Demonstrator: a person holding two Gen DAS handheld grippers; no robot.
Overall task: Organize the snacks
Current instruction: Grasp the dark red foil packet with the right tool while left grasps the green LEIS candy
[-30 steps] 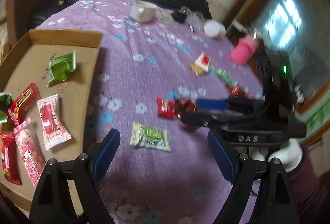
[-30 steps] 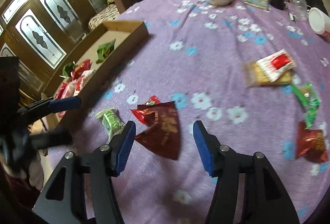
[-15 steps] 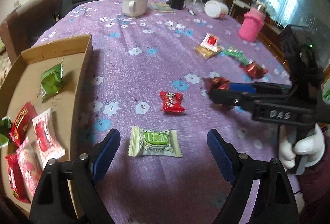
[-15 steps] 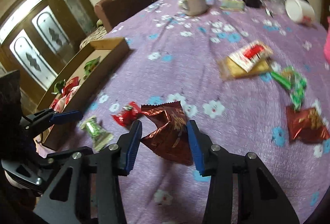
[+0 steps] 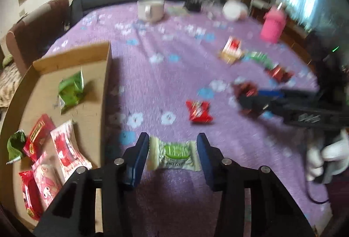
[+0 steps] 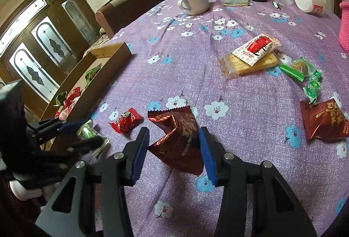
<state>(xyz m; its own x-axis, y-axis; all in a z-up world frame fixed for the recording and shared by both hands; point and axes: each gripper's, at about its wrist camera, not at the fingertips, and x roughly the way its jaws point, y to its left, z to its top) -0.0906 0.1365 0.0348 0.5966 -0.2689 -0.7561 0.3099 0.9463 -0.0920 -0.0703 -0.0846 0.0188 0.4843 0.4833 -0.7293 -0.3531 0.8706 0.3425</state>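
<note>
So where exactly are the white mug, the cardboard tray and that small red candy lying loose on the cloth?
white mug [image 6: 194,1], right wrist view, on its side wall.
cardboard tray [image 5: 106,75], left wrist view, on its right-hand wall.
small red candy [image 6: 126,120], right wrist view, on the middle of its wrapper.

both hand-held grippers [image 5: 172,155] [image 6: 174,149] angled down, jaws just narrowed.

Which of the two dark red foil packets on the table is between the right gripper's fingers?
The crumpled dark red packet beside the small red candy; the other dark red packet lies alone, far right.
</note>
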